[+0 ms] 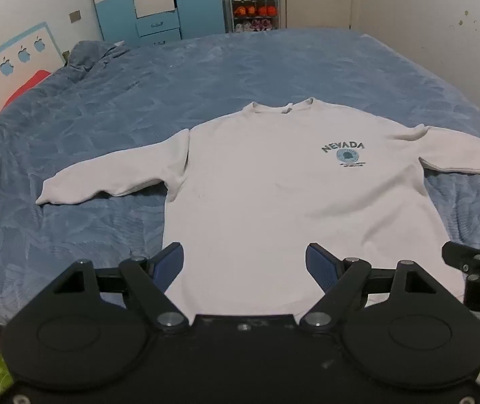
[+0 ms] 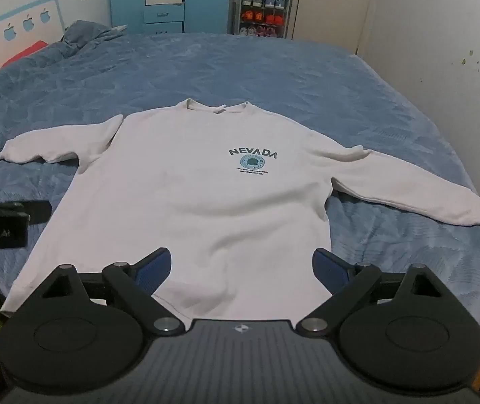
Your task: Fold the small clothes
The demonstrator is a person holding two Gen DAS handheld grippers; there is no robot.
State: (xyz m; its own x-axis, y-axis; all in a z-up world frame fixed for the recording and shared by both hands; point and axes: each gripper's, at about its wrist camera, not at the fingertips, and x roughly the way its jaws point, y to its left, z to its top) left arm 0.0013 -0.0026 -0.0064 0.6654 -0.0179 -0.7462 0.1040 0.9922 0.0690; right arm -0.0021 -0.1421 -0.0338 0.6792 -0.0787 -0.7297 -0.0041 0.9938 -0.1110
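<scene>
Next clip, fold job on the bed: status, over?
Left tongs open, empty. Right tongs open, empty. White Nevada sweatshirt flat on blue bedspread, print up, sleeves out, unfolded. Nothing in the way.

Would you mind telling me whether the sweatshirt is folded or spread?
Spread: the sweatshirt lies flat on the bed, both sleeves out.

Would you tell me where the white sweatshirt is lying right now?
The white sweatshirt lies flat, print up, on the blue bedspread, sleeves spread to both sides. Its hem is nearest both open grippers, its collar toward the far shoe rack.
</scene>
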